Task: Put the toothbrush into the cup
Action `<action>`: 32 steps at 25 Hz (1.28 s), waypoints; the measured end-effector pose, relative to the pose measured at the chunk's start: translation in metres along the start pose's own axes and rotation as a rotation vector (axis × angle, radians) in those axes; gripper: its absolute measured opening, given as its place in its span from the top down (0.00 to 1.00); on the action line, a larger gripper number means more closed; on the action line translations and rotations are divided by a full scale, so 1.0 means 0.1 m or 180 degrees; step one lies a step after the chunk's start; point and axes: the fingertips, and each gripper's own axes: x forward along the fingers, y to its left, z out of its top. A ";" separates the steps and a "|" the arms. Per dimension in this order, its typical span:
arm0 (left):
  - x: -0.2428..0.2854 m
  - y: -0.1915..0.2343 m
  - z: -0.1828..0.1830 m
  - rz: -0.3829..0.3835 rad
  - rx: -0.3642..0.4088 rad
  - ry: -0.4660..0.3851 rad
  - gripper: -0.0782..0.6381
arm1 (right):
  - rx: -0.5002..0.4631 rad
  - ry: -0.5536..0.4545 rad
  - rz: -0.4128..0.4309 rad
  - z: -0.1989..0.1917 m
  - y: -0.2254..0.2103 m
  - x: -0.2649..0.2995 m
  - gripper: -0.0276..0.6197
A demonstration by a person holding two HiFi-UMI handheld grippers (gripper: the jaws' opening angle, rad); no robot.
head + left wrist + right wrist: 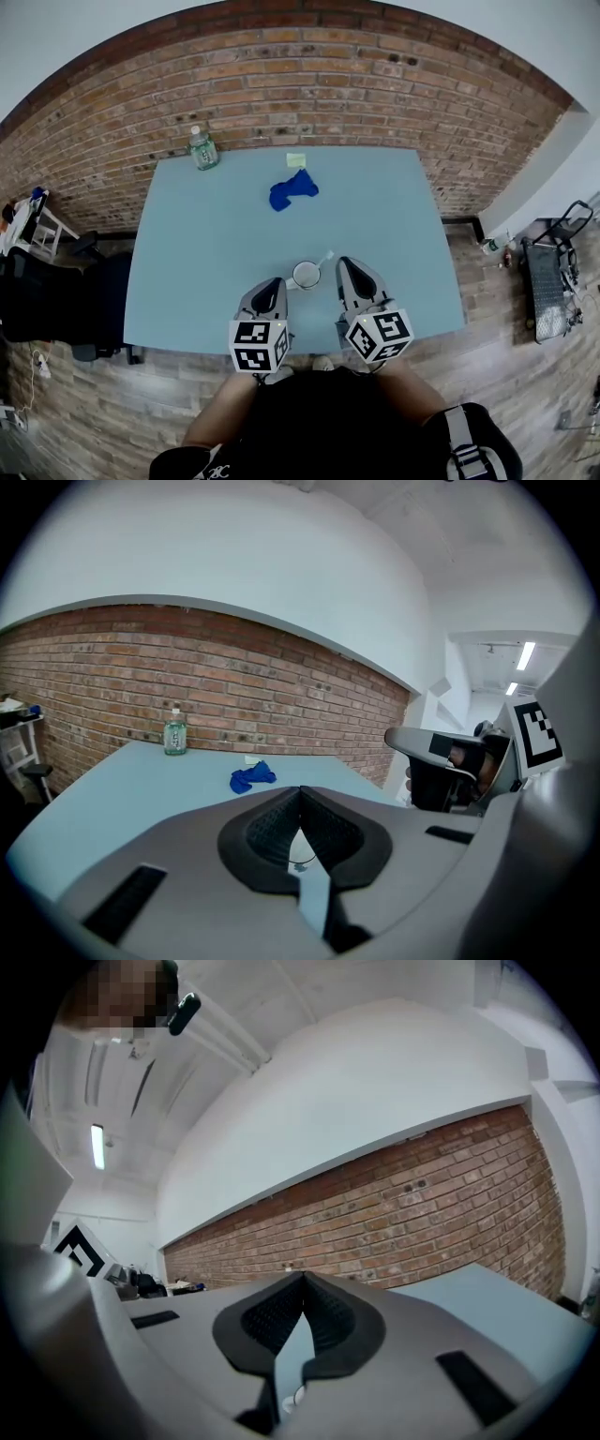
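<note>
Your left gripper [270, 292] and right gripper [352, 274] hang over the near edge of the table [206, 244], each with its jaws pressed together and nothing between them. The cup [306, 274] stands between them. The toothbrush [325, 258] seems to sit in it already, its long axis leaning far-right, nearer your right gripper. Little seems left to do.

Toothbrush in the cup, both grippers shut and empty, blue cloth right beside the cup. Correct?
Not quite. The blue cloth lies well apart from the cup, farther off by a yellow note, as the head view shows. The toothbrush is in the cup; the left gripper and right gripper are shut and empty.
</note>
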 end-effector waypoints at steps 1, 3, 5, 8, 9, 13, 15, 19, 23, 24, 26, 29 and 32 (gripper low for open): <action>0.01 -0.02 0.00 -0.0017 0.0010 0.0005 0.88 | -0.0052 0.0028 -0.0049 -0.02 -0.03 -0.02 0.94; 0.03 -0.04 -0.01 -0.0044 0.0023 0.0017 0.88 | -0.0148 0.0082 -0.0131 -0.05 -0.06 -0.05 0.94; 0.05 -0.06 0.00 -0.0067 0.0033 0.0027 0.88 | -0.0175 0.0117 -0.0162 -0.07 -0.09 -0.08 0.94; 0.09 -0.08 0.02 -0.0099 0.0045 0.0041 0.88 | -0.0174 0.0148 -0.0183 -0.08 -0.12 -0.09 0.94; 0.10 -0.09 0.02 -0.0108 0.0048 0.0043 0.88 | -0.0180 0.0155 -0.0193 -0.08 -0.13 -0.09 0.94; 0.12 -0.12 0.02 -0.0124 0.0047 0.0049 0.88 | -0.0170 0.0181 -0.0225 -0.10 -0.17 -0.11 0.94; 0.13 -0.14 0.01 -0.0131 0.0044 0.0057 0.88 | -0.0157 0.0200 -0.0236 -0.11 -0.20 -0.13 0.94; 0.13 -0.15 -0.03 -0.0124 0.0041 0.0080 0.88 | -0.0067 0.0230 -0.0235 -0.16 -0.24 -0.14 0.94; 0.12 -0.15 -0.04 -0.0098 0.0032 0.0094 0.88 | -0.0010 0.0237 -0.0182 -0.15 -0.24 -0.13 0.94; 0.12 -0.16 -0.04 -0.0096 0.0033 0.0097 0.88 | -0.0006 0.0238 -0.0167 -0.15 -0.24 -0.13 0.94; 0.12 -0.16 -0.05 -0.0096 0.0040 0.0103 0.88 | 0.0000 0.0242 -0.0149 -0.16 -0.23 -0.13 0.94; 0.11 -0.17 -0.05 -0.0099 0.0061 0.0105 0.88 | 0.0008 0.0244 -0.0142 -0.17 -0.23 -0.13 0.94; 0.10 -0.16 -0.07 -0.0096 0.0066 0.0110 0.88 | 0.0019 0.0252 -0.0134 -0.18 -0.23 -0.12 0.94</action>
